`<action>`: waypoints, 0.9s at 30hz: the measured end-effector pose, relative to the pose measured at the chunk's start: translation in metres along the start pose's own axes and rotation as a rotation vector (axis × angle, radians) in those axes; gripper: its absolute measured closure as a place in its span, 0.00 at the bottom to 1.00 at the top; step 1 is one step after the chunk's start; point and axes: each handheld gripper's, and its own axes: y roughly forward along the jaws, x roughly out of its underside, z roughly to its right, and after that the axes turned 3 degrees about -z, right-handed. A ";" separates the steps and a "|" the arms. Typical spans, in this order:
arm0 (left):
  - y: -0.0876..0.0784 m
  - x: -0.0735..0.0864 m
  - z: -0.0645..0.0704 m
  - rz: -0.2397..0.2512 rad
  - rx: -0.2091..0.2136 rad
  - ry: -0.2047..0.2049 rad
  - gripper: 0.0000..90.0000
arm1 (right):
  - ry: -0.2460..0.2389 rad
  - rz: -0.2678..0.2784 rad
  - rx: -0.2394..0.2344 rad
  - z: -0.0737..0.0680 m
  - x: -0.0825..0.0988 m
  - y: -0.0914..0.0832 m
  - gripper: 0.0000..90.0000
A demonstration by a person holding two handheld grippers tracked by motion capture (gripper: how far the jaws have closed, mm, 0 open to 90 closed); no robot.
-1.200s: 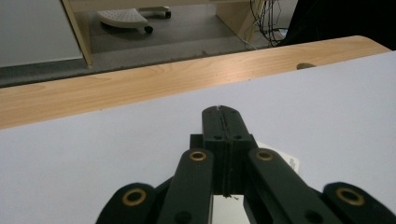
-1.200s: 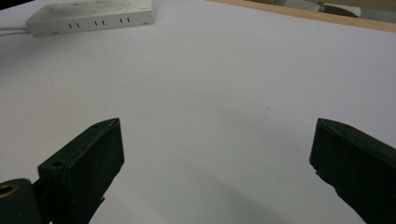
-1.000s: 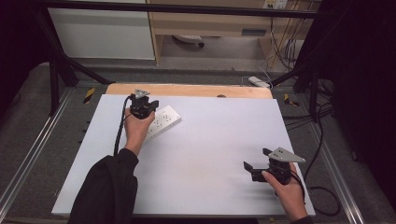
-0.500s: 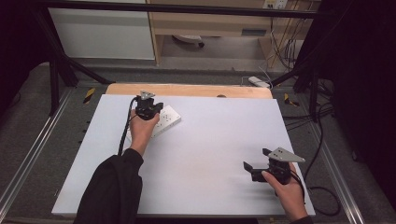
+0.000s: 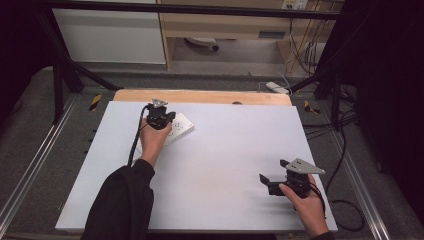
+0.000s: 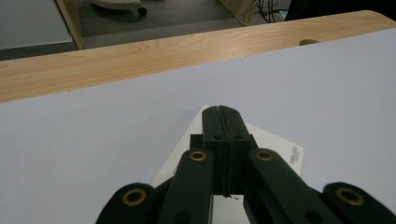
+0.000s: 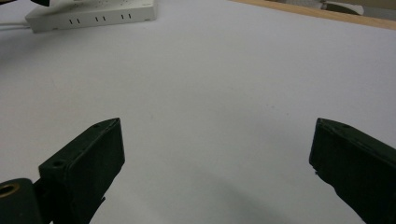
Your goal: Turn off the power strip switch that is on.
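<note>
A white power strip (image 5: 181, 128) lies flat on the white tabletop (image 5: 225, 155) at the back left. My left gripper (image 5: 162, 119) hovers over its near end, jaws pressed together with nothing between them. In the left gripper view the shut jaws (image 6: 219, 113) cover most of the strip (image 6: 278, 145), whose far corner shows past the tips. My right gripper (image 5: 268, 182) rests near the front right of the table, far from the strip. Its jaws (image 7: 215, 135) stand wide open over bare tabletop, with the strip (image 7: 93, 14) far off at the upper left.
A wooden strip (image 5: 200, 96) with a small hole (image 5: 236, 103) runs along the table's back edge. Beyond it are a grey floor, cables (image 5: 345, 130) at the right, and black frame legs (image 5: 60, 75). A cable trails from the left gripper along the sleeve.
My left gripper has drifted slightly to the right, further over the power strip. The right gripper has stayed in place, still open.
</note>
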 end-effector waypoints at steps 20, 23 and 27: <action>0.007 0.004 -0.002 -0.030 -0.003 -0.032 1.00 | 0.007 0.005 0.004 0.001 0.000 -0.002 0.04; 0.008 0.004 -0.004 -0.035 -0.006 -0.036 1.00 | 0.016 0.002 0.004 0.001 0.000 -0.001 0.04; 0.011 0.006 -0.006 -0.042 -0.012 -0.046 1.00 | 0.014 0.007 0.006 0.002 0.000 -0.002 0.04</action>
